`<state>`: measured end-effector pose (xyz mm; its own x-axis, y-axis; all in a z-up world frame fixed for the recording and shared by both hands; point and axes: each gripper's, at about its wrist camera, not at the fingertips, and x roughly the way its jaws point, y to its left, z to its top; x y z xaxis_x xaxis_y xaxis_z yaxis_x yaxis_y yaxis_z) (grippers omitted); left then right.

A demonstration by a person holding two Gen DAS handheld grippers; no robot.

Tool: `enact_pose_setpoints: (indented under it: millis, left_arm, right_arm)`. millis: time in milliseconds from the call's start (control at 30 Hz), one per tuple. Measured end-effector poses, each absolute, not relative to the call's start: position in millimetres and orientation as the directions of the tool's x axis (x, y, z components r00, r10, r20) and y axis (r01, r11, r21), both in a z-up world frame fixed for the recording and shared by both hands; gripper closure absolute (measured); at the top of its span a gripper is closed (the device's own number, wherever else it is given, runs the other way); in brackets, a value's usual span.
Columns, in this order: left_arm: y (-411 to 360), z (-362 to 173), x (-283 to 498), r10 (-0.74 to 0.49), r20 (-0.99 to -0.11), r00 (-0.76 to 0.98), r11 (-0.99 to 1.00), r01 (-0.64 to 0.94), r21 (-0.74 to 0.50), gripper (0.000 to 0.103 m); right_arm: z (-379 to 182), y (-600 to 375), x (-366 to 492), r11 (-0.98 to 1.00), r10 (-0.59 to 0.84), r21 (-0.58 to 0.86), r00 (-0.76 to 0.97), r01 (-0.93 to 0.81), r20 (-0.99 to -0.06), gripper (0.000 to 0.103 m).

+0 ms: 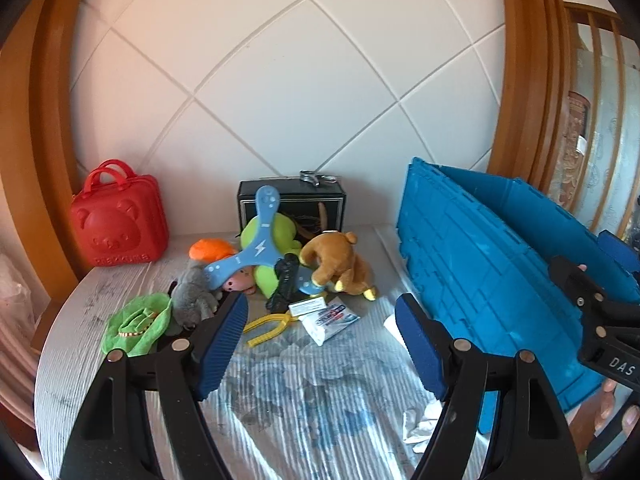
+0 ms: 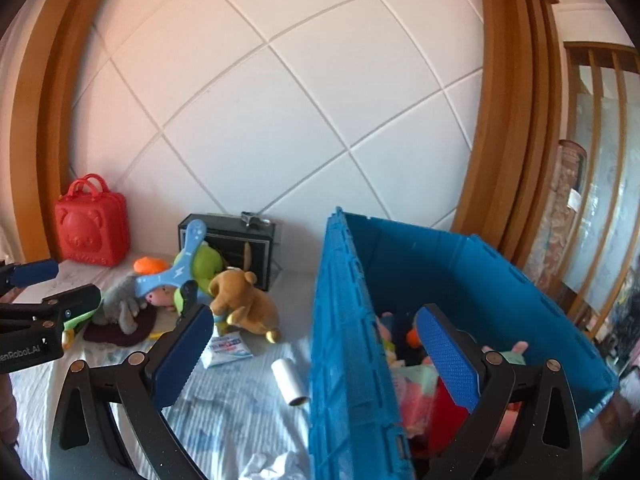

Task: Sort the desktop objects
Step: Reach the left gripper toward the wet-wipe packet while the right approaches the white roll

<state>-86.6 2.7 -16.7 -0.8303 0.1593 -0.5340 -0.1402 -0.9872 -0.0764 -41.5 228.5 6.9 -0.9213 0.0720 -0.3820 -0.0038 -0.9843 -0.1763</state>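
A heap of toys lies at the back of the table: a brown plush bear, a blue three-armed boomerang, a green plush, a grey plush and a green cloth. A blue crate stands at the right with several soft toys inside. My left gripper is open and empty, in front of the heap. My right gripper is open and empty, straddling the crate's left wall.
A red bear case and a black box stand against the back wall. A tissue packet, yellow tongs, a white roll and crumpled paper lie on the striped cloth.
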Motion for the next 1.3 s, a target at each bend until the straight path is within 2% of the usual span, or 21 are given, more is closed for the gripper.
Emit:
enact_pose_setpoints:
  millis: [300,533,700,1100,1200,1300]
  left_arm:
    - [-47.8,-69.8,-145.1,0.032,-0.645,-0.763,-0.998,0.015,-0.067,0.027]
    - [-46.6,-122.5,-198.5,0.020,-0.740,-0.672,-0.999,0.008,-0.034,0.027]
    - [-28.7,-159.0,-237.1,0.056,-0.784,-0.618,-0.997,-0.069,-0.016,0.027]
    - [40.2,-248.8,-321.6,0.189,-0.839,-0.511,-0.897,-0.437,0.065,0.027]
    - [52.2,-267.7,-340.5,0.233,-0.851,-0.470,-0.866,-0.498,0.037,0.027]
    - [62.5,-285.2,-353.6,0.234,-0.862,-0.450,-0.845,-0.533,0.049,0.027]
  right_arm:
    - [-31.7,196.7,-99.7,-0.983,-0.021,-0.153,-0.887,0.102,-0.460,0.000]
    - [-88.0,192.8,-155.6,-0.986,-0.052,-0.099,-0.809,0.135,-0.585,0.000]
    - [-128.5,189.5,-191.9,-0.988,-0.066,-0.059,-0.747,0.140,-0.661,0.000]
    - [-235.4,204.9,-265.6,-0.998,-0.010,-0.027,-0.595,0.052,-0.804,0.000]
    - [-250.5,197.8,-272.8,-0.982,0.110,-0.181,-0.612,0.054,-0.783,0.000]
    - [-265.9,188.0,-278.6,-0.975,0.117,-0.206,-0.598,0.083,-0.793,0.000]
